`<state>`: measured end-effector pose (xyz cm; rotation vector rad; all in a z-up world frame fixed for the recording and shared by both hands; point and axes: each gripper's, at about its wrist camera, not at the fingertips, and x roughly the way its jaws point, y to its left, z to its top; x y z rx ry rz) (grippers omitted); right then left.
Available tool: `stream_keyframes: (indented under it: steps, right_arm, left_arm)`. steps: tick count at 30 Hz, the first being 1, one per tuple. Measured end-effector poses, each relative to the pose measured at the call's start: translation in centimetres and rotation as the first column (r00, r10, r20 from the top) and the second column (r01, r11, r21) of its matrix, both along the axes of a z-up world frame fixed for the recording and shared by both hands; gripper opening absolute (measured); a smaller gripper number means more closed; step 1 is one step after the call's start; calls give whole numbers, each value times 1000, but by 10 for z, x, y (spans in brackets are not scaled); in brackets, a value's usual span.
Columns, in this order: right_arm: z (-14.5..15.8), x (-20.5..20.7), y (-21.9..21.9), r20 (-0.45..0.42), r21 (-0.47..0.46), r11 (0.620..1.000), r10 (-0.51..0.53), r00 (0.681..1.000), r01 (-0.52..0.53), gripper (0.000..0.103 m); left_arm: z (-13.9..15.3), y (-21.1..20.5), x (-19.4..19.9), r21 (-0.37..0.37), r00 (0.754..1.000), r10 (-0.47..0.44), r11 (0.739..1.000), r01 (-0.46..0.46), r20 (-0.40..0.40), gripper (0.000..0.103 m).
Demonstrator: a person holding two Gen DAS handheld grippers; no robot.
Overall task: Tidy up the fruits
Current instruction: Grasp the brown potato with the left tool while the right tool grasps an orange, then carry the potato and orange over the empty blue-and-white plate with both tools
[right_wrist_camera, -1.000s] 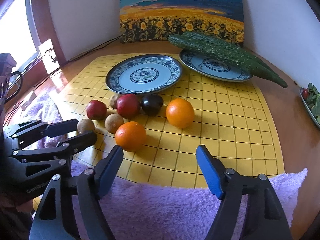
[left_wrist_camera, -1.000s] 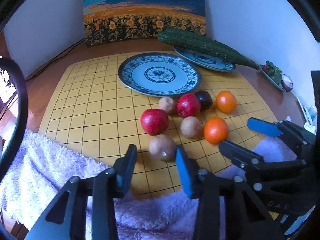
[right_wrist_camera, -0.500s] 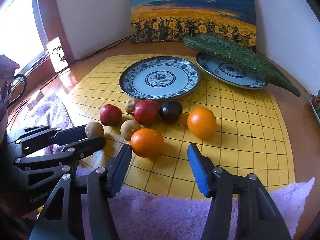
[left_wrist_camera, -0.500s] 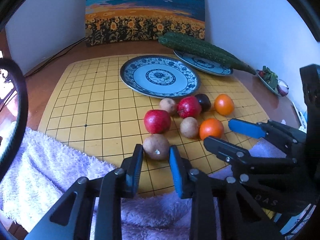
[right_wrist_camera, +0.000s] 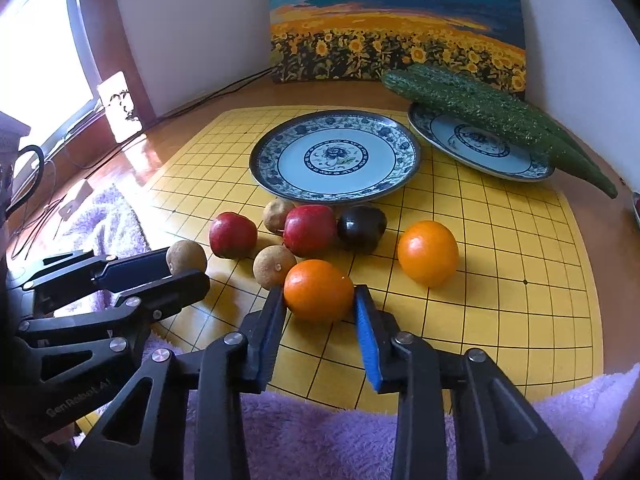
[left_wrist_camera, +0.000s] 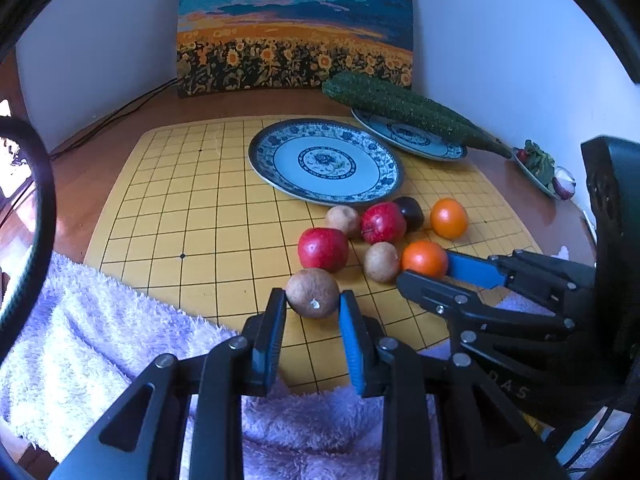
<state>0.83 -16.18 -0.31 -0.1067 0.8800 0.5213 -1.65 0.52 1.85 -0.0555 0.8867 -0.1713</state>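
Observation:
Fruits lie in a cluster on a yellow grid board (left_wrist_camera: 168,216). My left gripper (left_wrist_camera: 313,304) is shut on a brown round fruit (left_wrist_camera: 313,292) at the cluster's near edge; both pads touch its sides. My right gripper (right_wrist_camera: 319,300) is shut on an orange (right_wrist_camera: 319,290), also resting on the board. A red apple (left_wrist_camera: 323,249), a second red apple (left_wrist_camera: 383,223), two more brown fruits (left_wrist_camera: 381,261), a dark plum (right_wrist_camera: 362,227) and a second orange (right_wrist_camera: 428,252) lie around them. An empty blue-patterned plate (left_wrist_camera: 324,160) sits behind the cluster.
A second plate (right_wrist_camera: 476,148) at the back right carries a large green bumpy gourd (right_wrist_camera: 480,108). A sunflower painting (left_wrist_camera: 296,28) leans on the back wall. A lilac towel (left_wrist_camera: 88,336) covers the near table edge. A small dish of vegetables (left_wrist_camera: 540,168) sits far right.
Both grippers moved forward and closed: the left onto the brown fruit, the right onto the near orange. The fruits have not visibly shifted on the board.

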Motion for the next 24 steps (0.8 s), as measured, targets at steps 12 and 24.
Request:
stream_keyframes:
  steps: [12, 24]
  right_arm:
    - [17, -3, -6, 30, 17, 1000, -4, 1000, 3, 35]
    - [42, 11, -5, 80, 18, 1000, -1, 997, 0, 35]
  left_arm:
    - [10, 2, 5, -8, 1000, 13, 1000, -13, 4, 28]
    - [38, -3, 25, 22, 997, 17, 1000, -19, 73, 28]
